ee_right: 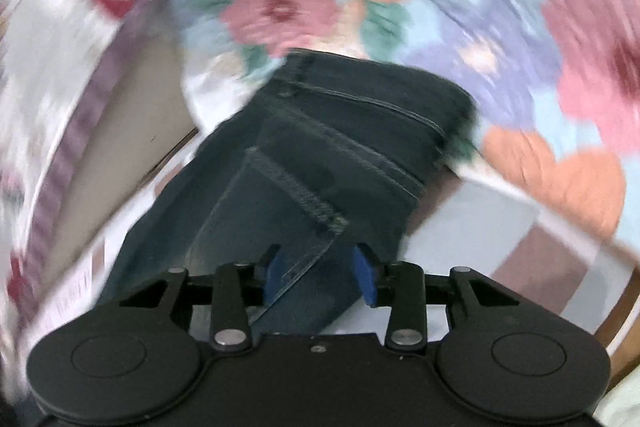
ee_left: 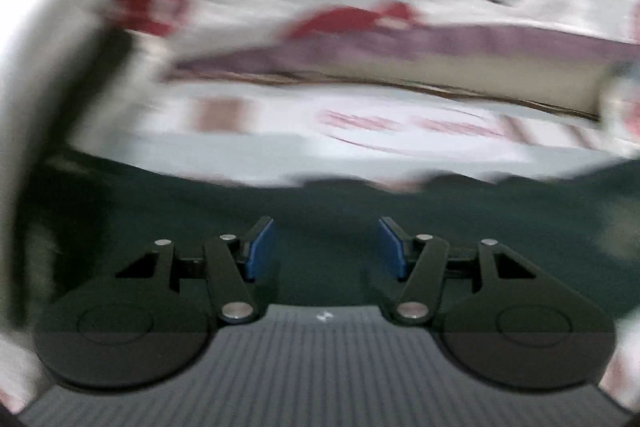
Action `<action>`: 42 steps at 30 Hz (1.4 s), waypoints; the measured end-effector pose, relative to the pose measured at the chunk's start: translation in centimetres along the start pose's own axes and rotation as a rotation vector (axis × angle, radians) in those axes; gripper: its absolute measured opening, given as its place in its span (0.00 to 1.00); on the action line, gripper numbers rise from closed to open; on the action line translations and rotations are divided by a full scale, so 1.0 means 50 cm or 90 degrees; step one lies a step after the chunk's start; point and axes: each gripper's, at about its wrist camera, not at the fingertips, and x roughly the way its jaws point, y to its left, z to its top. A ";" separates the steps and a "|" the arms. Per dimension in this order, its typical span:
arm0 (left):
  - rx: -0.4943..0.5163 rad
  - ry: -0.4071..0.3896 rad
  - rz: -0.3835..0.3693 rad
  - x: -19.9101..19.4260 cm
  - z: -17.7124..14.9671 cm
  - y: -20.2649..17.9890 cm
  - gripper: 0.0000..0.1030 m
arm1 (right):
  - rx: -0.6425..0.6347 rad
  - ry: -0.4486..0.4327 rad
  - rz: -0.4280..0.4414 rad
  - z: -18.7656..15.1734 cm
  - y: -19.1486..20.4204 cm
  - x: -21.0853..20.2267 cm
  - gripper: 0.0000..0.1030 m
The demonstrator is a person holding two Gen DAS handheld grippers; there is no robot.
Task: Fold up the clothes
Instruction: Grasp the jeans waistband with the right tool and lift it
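Mid-fold on jeans (ee_right: 320, 155); right gripper (ee_right: 320, 273) stood apart around a denim corner, pads seemingly not pinching; left gripper (ee_left: 326, 249) apart, empty; next probably needs regrasping

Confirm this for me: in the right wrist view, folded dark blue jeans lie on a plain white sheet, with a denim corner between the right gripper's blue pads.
One thing is wrong: the sheet is not plain white. The right wrist view shows the jeans lying on a floral sheet with pink, orange and purple flowers. The rest holds: a denim corner sits between the right gripper pads.
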 end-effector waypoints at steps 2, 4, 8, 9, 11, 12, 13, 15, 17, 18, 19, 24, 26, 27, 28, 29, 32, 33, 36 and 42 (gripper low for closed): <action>0.036 0.009 -0.030 0.005 -0.021 -0.061 0.54 | 0.007 -0.028 -0.019 0.008 -0.016 0.001 0.43; 0.075 0.015 -0.047 0.009 -0.038 -0.117 0.54 | 0.006 -0.043 -0.022 0.019 -0.034 0.003 0.43; 0.082 0.044 -0.081 0.028 -0.053 -0.183 0.54 | 0.033 -0.062 -0.004 0.038 -0.073 0.009 0.43; 0.072 0.051 -0.085 0.033 -0.059 -0.193 0.54 | 0.047 -0.065 0.008 0.040 -0.083 0.011 0.43; 0.049 0.065 -0.092 0.045 -0.073 -0.210 0.54 | 0.079 -0.073 0.029 0.040 -0.103 0.019 0.43; 0.055 0.075 -0.095 0.054 -0.079 -0.218 0.54 | 0.098 -0.077 0.039 0.037 -0.112 0.025 0.43; 0.065 0.086 -0.097 0.063 -0.086 -0.226 0.54 | 0.117 -0.082 0.048 0.034 -0.120 0.031 0.43; 0.096 0.085 -0.096 0.068 -0.094 -0.231 0.54 | 0.141 -0.087 0.047 0.030 -0.130 0.044 0.44; 0.091 0.062 -0.068 0.057 -0.097 -0.223 0.53 | 0.096 -0.074 0.058 0.036 -0.123 0.048 0.44; 0.106 0.032 -0.034 0.045 -0.096 -0.228 0.52 | 0.064 -0.075 0.049 0.043 -0.112 0.048 0.44; 0.134 0.006 -0.015 0.036 -0.093 -0.238 0.53 | 0.046 -0.074 0.043 0.051 -0.103 0.052 0.44; 0.104 0.015 -0.100 0.044 -0.081 -0.246 0.54 | 0.052 -0.055 0.034 0.085 -0.097 0.089 0.58; 0.099 0.030 -0.110 0.054 -0.085 -0.247 0.54 | 0.080 -0.060 0.032 0.081 -0.103 0.100 0.64; 0.101 0.032 -0.108 0.056 -0.087 -0.247 0.54 | 0.096 -0.063 0.037 0.075 -0.107 0.103 0.66; 0.103 0.033 -0.107 0.058 -0.089 -0.248 0.54 | 0.111 -0.066 0.042 0.069 -0.110 0.106 0.67; 0.104 0.035 -0.105 0.060 -0.091 -0.248 0.54 | 0.127 -0.069 0.047 0.064 -0.113 0.108 0.67; 0.108 0.038 -0.099 0.065 -0.095 -0.248 0.54 | 0.113 -0.073 0.048 0.058 -0.101 0.115 0.58; 0.109 0.037 -0.096 0.066 -0.096 -0.248 0.54 | 0.084 -0.071 0.042 0.062 -0.089 0.117 0.40; 0.112 0.040 -0.097 0.068 -0.100 -0.248 0.54 | 0.020 -0.109 0.025 0.066 -0.046 0.089 0.23; 0.101 0.071 -0.093 0.078 -0.109 -0.248 0.54 | -0.013 -0.122 0.028 0.071 -0.029 0.066 0.24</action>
